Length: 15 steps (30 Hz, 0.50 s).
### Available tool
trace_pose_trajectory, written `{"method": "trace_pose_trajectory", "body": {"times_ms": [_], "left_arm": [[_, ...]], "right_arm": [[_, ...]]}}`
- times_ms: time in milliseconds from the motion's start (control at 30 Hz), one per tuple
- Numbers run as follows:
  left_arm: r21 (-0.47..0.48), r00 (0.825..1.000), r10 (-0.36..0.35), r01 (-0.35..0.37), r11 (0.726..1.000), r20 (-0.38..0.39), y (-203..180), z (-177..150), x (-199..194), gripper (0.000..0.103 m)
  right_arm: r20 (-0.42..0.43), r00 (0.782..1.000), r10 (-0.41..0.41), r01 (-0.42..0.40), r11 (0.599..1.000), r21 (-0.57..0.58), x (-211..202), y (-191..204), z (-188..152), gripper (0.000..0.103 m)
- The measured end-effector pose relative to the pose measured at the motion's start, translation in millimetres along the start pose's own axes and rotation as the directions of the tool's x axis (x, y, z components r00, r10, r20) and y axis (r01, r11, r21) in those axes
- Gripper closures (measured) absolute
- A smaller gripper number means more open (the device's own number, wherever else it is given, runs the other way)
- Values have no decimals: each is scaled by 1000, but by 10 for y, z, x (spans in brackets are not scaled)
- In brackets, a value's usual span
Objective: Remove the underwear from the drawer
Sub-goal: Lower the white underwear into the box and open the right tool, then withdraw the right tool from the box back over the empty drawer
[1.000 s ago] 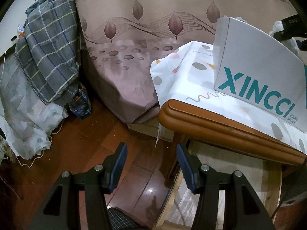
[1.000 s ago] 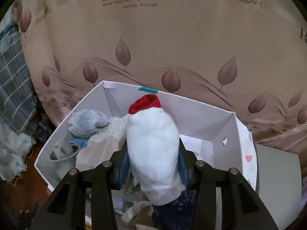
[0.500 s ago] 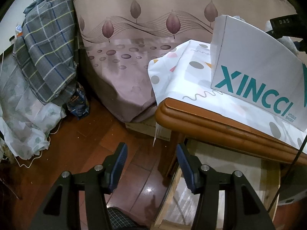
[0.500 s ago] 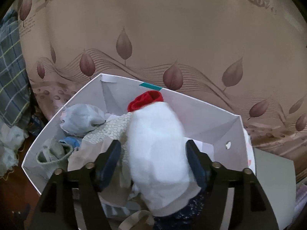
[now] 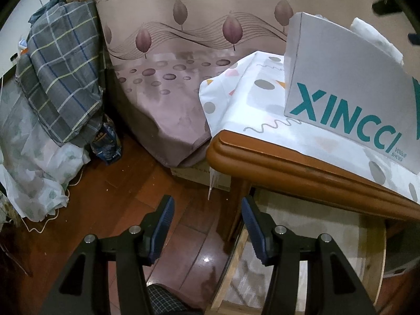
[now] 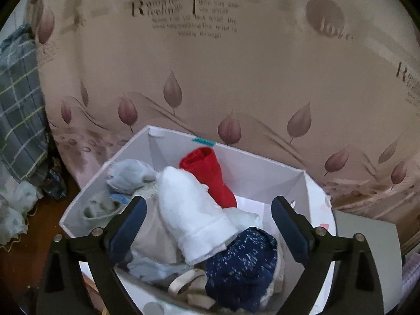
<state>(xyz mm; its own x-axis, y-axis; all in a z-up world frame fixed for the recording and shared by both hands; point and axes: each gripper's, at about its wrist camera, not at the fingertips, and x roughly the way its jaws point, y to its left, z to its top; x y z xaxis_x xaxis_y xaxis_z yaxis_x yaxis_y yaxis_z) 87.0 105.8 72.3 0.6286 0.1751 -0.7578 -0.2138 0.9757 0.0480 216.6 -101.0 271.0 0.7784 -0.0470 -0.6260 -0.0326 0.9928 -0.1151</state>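
The right gripper (image 6: pixel 207 225) is hanging over an open white box (image 6: pixel 262 173) that is standing on a cloth-covered table (image 5: pixel 302 168), and its jaws are opening: a second ago the pads were pressing on a rolled white garment (image 6: pixel 191 210), half a second ago they were already parting from it, and now they are standing wide, clear of the cloth on both sides. The white garment is therefore lying released, tilted across the top of the heap in the box, just beside a red garment (image 6: pixel 210 176) and touching a dark blue speckled one (image 6: pixel 241 262); a pale grey bundle (image 6: pixel 128 176) is sitting nearer the box's left wall. The left gripper (image 5: pixel 207 225) is hovering in much the same spot as a second ago, its jaws part open with nothing between them, pointing down at the wooden floor (image 5: pixel 126 191) beside the table's edge; below that edge a pulled-out wooden drawer (image 5: pixel 315 236) is showing a pale lining, though whether any underwear remains inside it cannot be told from this view. In the left wrist view the box is showing its printed side, with a corner of the white garment peeking above the rim. Judged from this arrangement, one item is being deposited in the box, and the right hand appears to be free to return to the drawer for another piece.
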Motion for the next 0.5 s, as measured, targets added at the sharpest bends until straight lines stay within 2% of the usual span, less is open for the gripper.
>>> {"method": "trace_pose_trajectory", "body": {"times_ms": [100,300,400,500], "left_arm": [[16,1000,6,-6,1000,4,-32,-8,-8,48],[43,1000,8,-9,999,11,-109,-42,-26,48],[65,1000,14,-15,998,15,-165,-73,-40,48],[85,999,18,-21,996,27,-226,-88,-70,48]], "right_arm": [[45,999,27,-27,1000,9,-283,-16,-50,3],[98,994,58,-59,998,12,-739,-9,-346,1],[112,992,58,-61,998,24,-938,-25,-626,1],[86,994,62,-65,997,40,-1037,-44,-1027,1]]}}
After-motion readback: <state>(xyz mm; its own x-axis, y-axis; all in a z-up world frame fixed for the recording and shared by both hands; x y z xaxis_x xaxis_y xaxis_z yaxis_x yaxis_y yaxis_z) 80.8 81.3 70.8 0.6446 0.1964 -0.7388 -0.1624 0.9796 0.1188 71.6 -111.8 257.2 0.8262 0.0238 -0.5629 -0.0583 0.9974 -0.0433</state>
